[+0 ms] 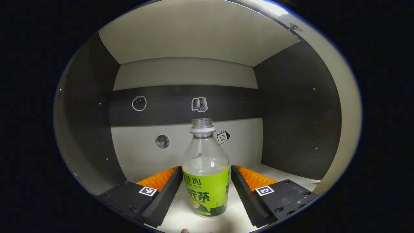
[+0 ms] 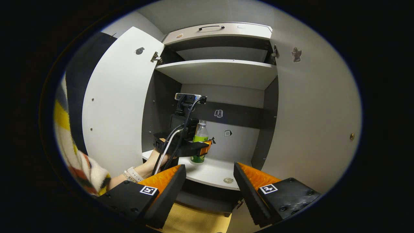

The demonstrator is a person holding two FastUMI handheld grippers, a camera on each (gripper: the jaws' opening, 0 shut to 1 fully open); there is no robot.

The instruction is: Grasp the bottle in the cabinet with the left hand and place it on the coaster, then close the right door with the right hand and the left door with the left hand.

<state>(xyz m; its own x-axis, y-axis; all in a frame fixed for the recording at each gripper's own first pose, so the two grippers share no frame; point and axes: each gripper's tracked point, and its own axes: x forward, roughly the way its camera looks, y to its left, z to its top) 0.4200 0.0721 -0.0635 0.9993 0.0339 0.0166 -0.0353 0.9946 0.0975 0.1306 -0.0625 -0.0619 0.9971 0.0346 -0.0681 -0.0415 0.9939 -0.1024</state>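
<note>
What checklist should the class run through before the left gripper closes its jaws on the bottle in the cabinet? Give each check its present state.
1. Bottle upright on the cabinet shelf: ok.
2. Bottle centred between the jaws of the left gripper: ok, a finger stands on each side of it.
3. Jaws open wide enough: ok, a gap shows on both sides of the bottle.
4. Bottle capped: not ok, the neck is open, so keep it upright.
5. Both doors open for the way out: ok, left door and right door are swung wide.
6. Right gripper out of the way: ok, it hangs open outside the cabinet.
</note>
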